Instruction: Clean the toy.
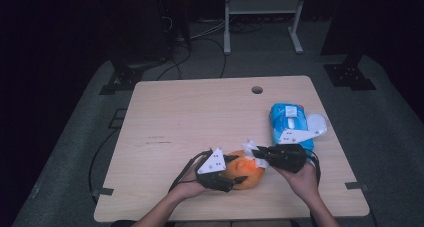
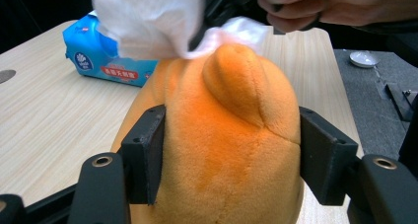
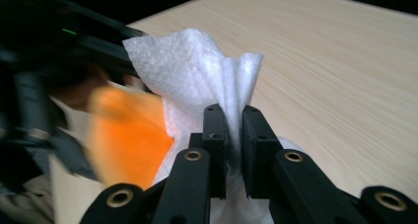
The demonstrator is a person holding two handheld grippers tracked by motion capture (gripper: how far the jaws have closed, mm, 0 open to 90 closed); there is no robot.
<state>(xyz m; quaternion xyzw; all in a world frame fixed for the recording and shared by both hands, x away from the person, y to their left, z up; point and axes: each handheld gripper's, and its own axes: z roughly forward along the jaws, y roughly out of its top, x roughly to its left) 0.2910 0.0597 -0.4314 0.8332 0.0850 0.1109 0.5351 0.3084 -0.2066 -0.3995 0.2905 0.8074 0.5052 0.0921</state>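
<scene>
Right now you are in the wiping step: your left tool [image 2: 231, 160] is clamped across the orange plush toy [image 2: 231, 135], pinning it on the surface [image 1: 190, 112], while your right tool [image 3: 234, 130] is pinched together on a white wipe [image 3: 197, 61] just beyond the toy's far tip. Next, I judge, drag the wipe along the plush and keep the left clamp steady.

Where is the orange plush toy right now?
The orange plush toy lies near the table's front edge in the high view, clamped by the left gripper, left of the blue wipes pack.
</scene>
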